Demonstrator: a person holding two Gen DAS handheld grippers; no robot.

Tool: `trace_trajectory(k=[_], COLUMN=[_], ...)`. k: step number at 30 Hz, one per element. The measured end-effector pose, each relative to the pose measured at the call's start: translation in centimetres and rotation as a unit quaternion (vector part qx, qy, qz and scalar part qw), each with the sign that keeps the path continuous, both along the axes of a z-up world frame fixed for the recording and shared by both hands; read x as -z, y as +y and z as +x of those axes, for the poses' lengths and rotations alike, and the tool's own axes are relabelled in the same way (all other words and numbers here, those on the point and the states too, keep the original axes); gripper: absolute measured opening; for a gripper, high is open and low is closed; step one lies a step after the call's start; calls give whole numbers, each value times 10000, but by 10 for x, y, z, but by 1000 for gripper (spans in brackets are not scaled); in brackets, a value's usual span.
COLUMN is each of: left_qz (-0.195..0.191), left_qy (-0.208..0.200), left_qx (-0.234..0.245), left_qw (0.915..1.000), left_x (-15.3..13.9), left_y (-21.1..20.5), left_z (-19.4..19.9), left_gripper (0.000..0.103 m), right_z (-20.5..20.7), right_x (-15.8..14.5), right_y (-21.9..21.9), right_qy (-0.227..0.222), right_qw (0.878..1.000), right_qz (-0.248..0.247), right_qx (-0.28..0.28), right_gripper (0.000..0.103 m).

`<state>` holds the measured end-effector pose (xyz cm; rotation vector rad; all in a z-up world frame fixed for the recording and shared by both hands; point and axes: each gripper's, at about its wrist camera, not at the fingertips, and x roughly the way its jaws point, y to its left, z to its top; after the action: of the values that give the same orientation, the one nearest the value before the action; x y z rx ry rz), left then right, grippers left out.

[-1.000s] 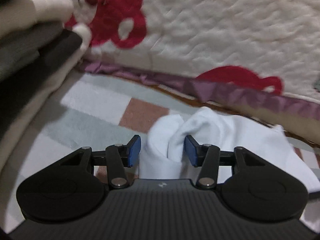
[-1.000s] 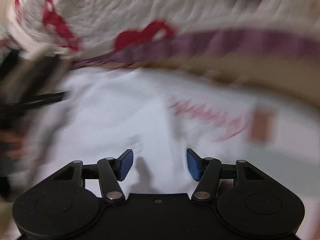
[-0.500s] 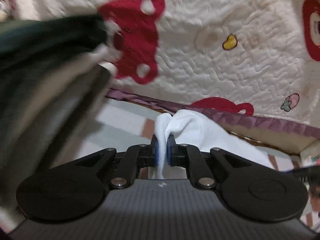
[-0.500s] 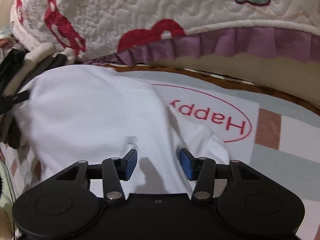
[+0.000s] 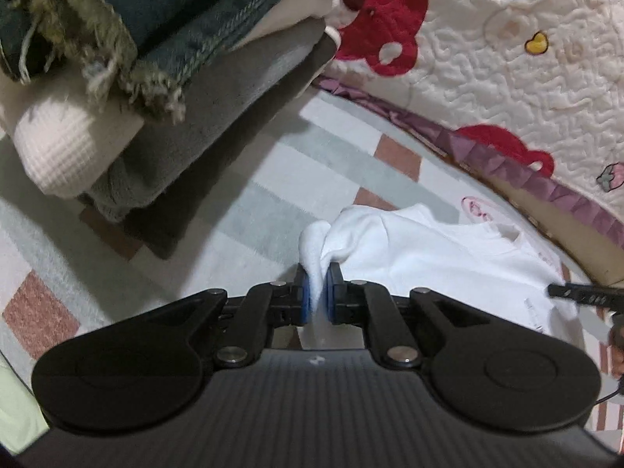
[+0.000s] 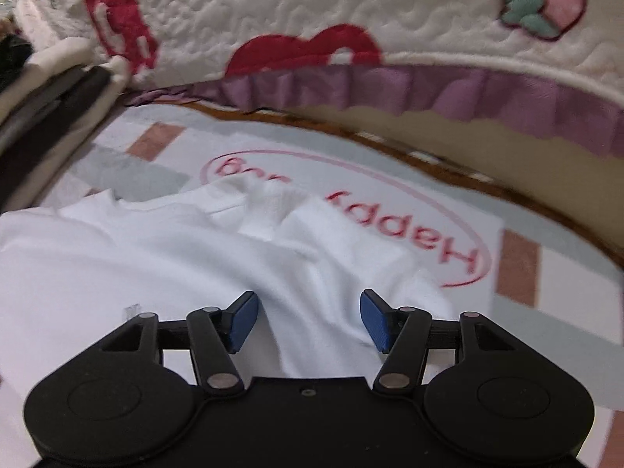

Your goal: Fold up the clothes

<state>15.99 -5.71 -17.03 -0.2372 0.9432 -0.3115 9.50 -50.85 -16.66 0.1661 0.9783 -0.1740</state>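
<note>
The white shirt (image 6: 163, 257) lies spread on the checked rug (image 5: 249, 210) below the quilt — left gripper (image 5: 319, 292) clenched on a bunched corner, right gripper (image 6: 308, 318) parted above the cloth — so a fold seems underway, needing a second pinch.

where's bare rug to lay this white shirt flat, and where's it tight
Bare rug lies between the clothes stack and the shirt pinched in the left tongs. More lies past the "Happy" print, toward the quilt. The left side is tight against the stack. The open right tongs hover over the shirt.
</note>
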Motion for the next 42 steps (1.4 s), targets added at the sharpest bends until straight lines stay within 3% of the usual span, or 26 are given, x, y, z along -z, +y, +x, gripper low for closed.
trace_trajectory(k=[2,4,6,7,9,10,14,17,18,19,21,25,29,31,34,35,36,39,42], left_qz=[2,0,320,930,2067,2225,1071,963,842,709,452,107,-515,-1001,-1559,-1592,-1625,-1492,-1239], left_qy=[96,174,17,-304,-915,-1043,-435,-379,-354,-332,-382,-630,-562,-355,-112,-76,-40,48,89], left_qx=[-12,-28,9,69,181,205,266,517,611,707,903,1297,1506,1513,1527,1530,1534,1585,1700], left_qw=[10000,9998,9995,9952,9740,9691,9929,9933,9939,9944,9941,9895,9857,9828,9758,9753,9747,9760,9776], left_x=[5,10,6,1,-8,-10,-8,-2,-1,0,-2,-11,-16,-16,-14,-14,-13,-8,-1], left_y=[1,4,2,-7,-23,-23,-3,-9,-12,-16,-23,-38,-43,-40,-32,-32,-31,-33,-41], left_z=[0,2,-1,-5,-13,-13,6,7,6,5,2,-12,-18,-16,-15,-15,-14,-13,-12], left_gripper=[8,8,8,6,0,0,1,4,4,4,4,4,4,5,10,13,17,24,27], right_z=[-4,-12,-20,-24,-32,-36,-52,-63,-63,-59,-54,-57,-65,-70,-80,-85,-90,-103,-101], right_x=[-3,2,7,10,15,18,29,37,36,33,16,-42,-90,-85,-49,-33,-22,-3,-20], right_y=[-10,-21,-31,-37,-47,-53,-74,-90,-89,-82,-68,-25,50,99,168,189,204,237,217], right_qy=[-71,-134,-198,-229,-292,-323,-446,-536,-608,-714,-1032,-1865,-2199,-1916,-1151,-857,-613,-73,-226], right_qw=[9996,9977,9938,9912,9843,9802,9587,9376,9379,9446,9567,9631,9713,9740,9715,9669,9607,9402,9516], right_qz=[31,369,706,875,1210,1377,2036,2520,2538,2438,2042,1419,909,971,1252,1373,1503,1762,1722], right_qx=[265,548,830,971,1250,1389,1936,2336,2284,2080,1797,1325,29,-715,-1654,-1974,-2254,-2913,-2535], right_gripper=[66,67,67,67,67,67,67,67,51,14,12,12,12,12,12,11,3,3,11])
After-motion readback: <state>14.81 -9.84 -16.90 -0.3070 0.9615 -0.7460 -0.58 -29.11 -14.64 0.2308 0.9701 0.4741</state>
